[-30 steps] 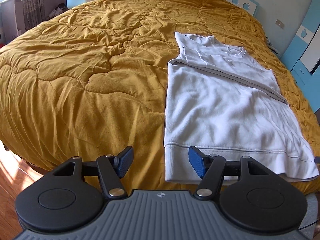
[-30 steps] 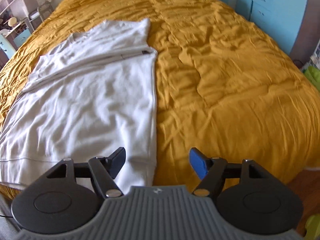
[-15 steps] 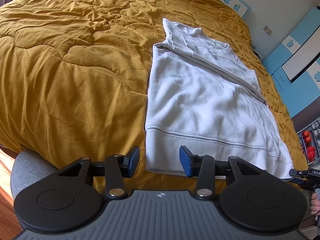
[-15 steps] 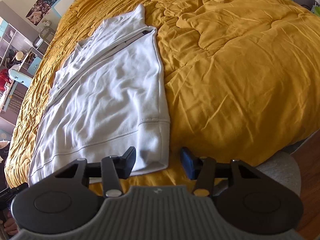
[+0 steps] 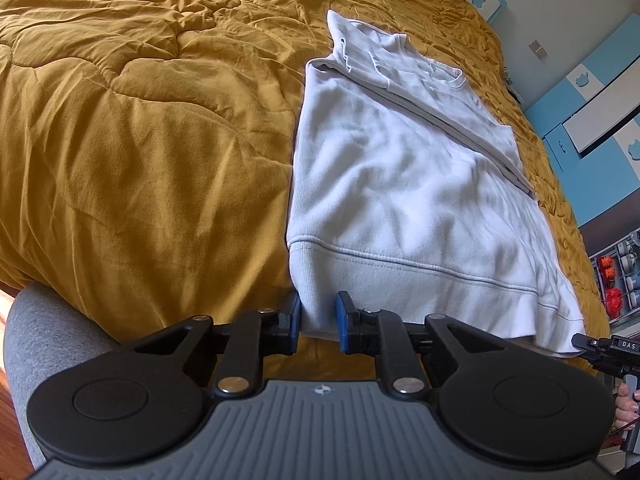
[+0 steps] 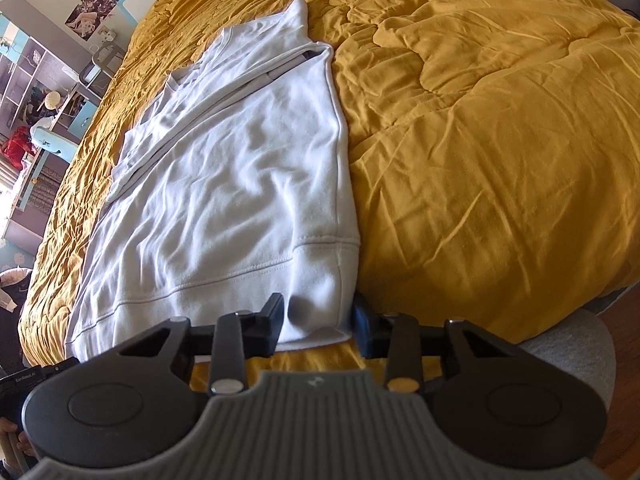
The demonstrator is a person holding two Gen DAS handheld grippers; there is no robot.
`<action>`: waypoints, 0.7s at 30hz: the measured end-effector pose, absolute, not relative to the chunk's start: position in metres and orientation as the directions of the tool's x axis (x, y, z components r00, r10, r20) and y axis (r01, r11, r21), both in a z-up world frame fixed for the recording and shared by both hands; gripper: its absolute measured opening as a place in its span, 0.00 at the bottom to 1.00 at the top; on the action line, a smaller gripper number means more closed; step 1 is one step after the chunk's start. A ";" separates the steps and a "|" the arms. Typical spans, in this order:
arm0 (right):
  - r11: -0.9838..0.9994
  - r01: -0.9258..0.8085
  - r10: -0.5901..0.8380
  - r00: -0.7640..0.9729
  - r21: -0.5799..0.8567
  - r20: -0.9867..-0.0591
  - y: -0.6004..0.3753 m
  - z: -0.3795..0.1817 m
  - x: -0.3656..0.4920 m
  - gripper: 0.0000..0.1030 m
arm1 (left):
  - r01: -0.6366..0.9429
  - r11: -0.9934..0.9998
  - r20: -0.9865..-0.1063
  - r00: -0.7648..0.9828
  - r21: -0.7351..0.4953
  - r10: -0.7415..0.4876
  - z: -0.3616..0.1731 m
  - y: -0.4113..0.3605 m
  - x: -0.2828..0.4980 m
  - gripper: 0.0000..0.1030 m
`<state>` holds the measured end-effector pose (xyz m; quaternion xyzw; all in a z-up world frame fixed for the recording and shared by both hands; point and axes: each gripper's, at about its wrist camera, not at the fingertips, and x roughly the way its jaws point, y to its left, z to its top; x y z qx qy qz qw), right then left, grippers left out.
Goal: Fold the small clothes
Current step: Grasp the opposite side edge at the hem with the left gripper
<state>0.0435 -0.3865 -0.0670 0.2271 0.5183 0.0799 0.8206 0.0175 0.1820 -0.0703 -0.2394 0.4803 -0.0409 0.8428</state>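
Your left gripper (image 5: 317, 322) has the left corner of the white cotton sweatshirt (image 5: 404, 184) between its blue pads, and the jaws are closing, narrow now, with the ribbed hem (image 5: 400, 280) bunched between them. Your right gripper (image 6: 318, 322) straddles the opposite hem corner with its jaws also closing, though a wider fold of cloth sits between its pads and the right-hand pad looks just clear of the fabric edge.

The sweatshirt lies flat on the mustard-yellow quilted bedspread (image 5: 140, 140), hem at the near edge of the bed, collar (image 5: 440, 76) far from the hem, sleeves already folded across the chest.

Here is what can go wrong. If you lift before both pairs of pads bite, 1 corner slips and the hem swings crooked. If the right gripper pinches only the top layer, the 2 layers part and the fold turns baggy. The soft quilt can also be caught beneath the hem and drag up with it. Uneven lifting skews the folded sleeves.
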 end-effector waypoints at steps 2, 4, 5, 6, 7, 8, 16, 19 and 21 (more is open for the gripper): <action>0.893 0.097 0.352 0.455 0.438 -0.818 -0.383 -0.066 0.043 0.13 | -0.162 0.879 -0.777 0.556 -0.449 -0.295 -0.069 0.183 0.016 0.05; 0.889 0.099 0.351 0.480 0.447 -0.804 -0.382 -0.064 0.040 0.05 | -0.154 0.880 -0.767 0.572 -0.448 -0.291 -0.069 0.182 0.014 0.04; 0.887 0.097 0.352 0.491 0.451 -0.797 -0.381 -0.062 0.039 0.04 | -0.149 0.884 -0.764 0.579 -0.442 -0.284 -0.069 0.180 0.012 0.04; 0.888 0.092 0.349 0.502 0.451 -0.791 -0.379 -0.060 0.037 0.03 | -0.148 0.887 -0.762 0.585 -0.438 -0.278 -0.069 0.179 0.011 0.04; 0.888 0.086 0.348 0.517 0.452 -0.782 -0.378 -0.058 0.034 0.03 | -0.148 0.887 -0.757 0.594 -0.437 -0.273 -0.068 0.178 0.010 0.04; 0.885 0.081 0.352 0.527 0.458 -0.774 -0.378 -0.056 0.032 0.03 | -0.149 0.885 -0.750 0.603 -0.441 -0.272 -0.068 0.178 0.008 0.03; 0.815 0.019 0.442 0.627 0.580 -0.642 -0.384 -0.035 0.027 0.02 | -0.126 0.867 -0.663 0.699 -0.482 -0.267 -0.048 0.181 0.002 0.03; 0.808 -0.026 0.457 0.660 0.589 -0.597 -0.383 -0.025 0.028 0.02 | -0.106 0.887 -0.631 0.740 -0.449 -0.231 -0.035 0.174 0.002 0.03; 0.798 -0.057 0.465 0.691 0.599 -0.553 -0.384 -0.019 0.027 0.02 | -0.106 0.896 -0.610 0.766 -0.431 -0.203 -0.027 0.169 0.002 0.03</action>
